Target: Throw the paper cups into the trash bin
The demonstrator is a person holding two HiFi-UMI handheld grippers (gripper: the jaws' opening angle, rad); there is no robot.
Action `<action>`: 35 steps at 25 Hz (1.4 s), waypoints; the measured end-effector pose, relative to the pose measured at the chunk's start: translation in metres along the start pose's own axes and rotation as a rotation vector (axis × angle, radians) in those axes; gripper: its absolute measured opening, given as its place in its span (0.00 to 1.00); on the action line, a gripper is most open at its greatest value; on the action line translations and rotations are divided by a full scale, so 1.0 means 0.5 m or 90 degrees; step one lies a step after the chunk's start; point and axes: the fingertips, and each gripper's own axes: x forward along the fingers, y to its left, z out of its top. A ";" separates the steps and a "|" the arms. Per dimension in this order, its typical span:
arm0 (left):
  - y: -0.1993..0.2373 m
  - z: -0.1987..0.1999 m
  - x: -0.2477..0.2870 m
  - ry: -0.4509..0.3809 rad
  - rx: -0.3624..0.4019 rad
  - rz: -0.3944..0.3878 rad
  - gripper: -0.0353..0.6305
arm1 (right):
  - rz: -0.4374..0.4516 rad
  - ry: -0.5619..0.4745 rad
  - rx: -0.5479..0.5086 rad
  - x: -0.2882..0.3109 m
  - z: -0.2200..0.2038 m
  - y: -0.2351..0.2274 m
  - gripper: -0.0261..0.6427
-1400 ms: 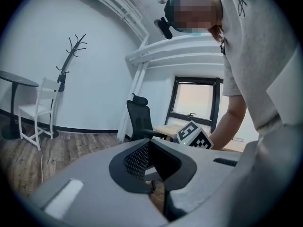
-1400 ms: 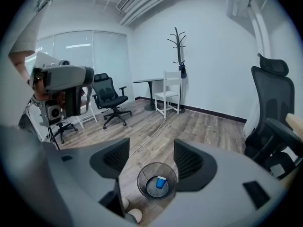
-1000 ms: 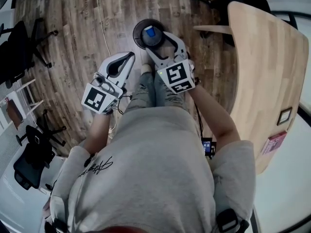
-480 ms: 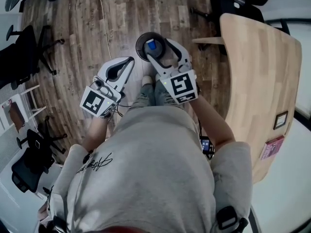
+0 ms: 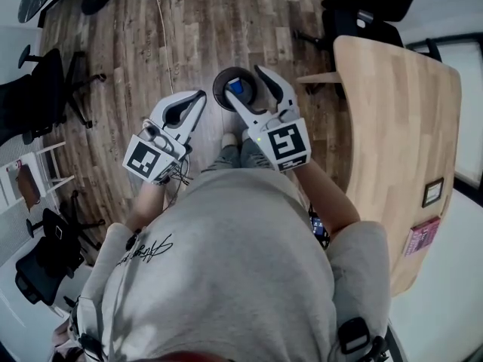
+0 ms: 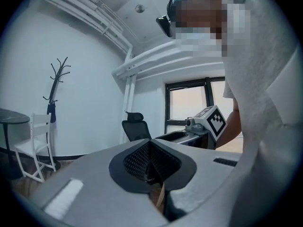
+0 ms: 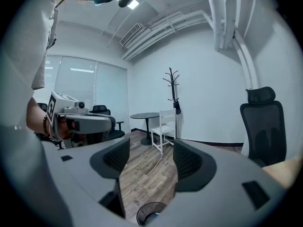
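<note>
Right claw (image 5: 244, 82) gapes empty above trash bin (image 5: 219, 84) at 12 o'clock, left claw (image 5: 198, 96) pressed together; dipping lower risks tipping the bin.

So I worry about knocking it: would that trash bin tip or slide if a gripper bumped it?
The trash bin looks like thin dark mesh, so it is probably light and apt to slide on the smooth wood floor. It seems to hold only a small blue item, so little weight likely steadies it.
</note>
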 end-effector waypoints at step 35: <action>-0.022 0.128 -0.045 -0.061 0.083 0.057 0.06 | 0.031 -0.131 -0.016 -0.090 0.172 0.042 0.11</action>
